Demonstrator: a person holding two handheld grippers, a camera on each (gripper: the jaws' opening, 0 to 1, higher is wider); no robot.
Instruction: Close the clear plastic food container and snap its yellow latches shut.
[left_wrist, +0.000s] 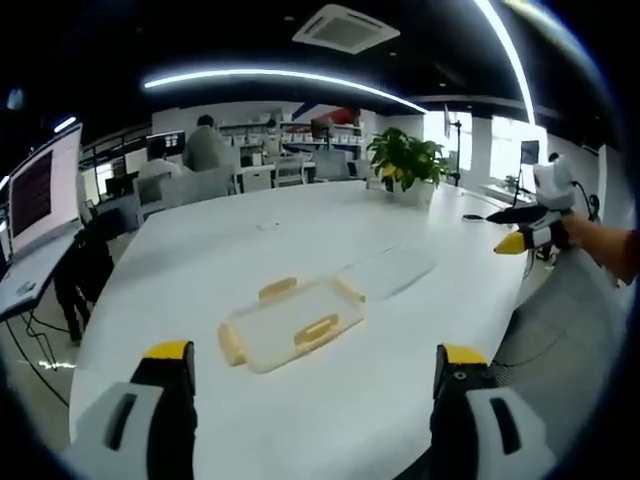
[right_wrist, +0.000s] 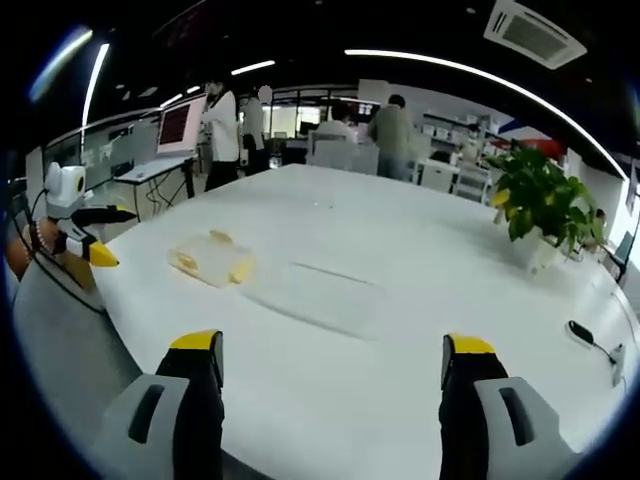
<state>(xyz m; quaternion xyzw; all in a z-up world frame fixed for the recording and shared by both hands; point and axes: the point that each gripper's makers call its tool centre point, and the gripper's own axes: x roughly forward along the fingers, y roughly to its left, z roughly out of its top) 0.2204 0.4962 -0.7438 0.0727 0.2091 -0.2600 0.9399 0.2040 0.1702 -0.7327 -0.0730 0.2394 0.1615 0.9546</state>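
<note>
While the clear container with yellow latches lay on the white desk, its lid rested just beside it. Both claws, left and right, were wide open and held nothing.

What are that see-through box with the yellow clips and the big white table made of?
The clear rectangular container looks like glossy transparent plastic: the table shows through it. Its yellow latches seem opaque matte plastic. The flat clear lid beside it looks the same. The white table appears smooth laminate, reflecting ceiling lights faintly; hard to confirm.
</note>
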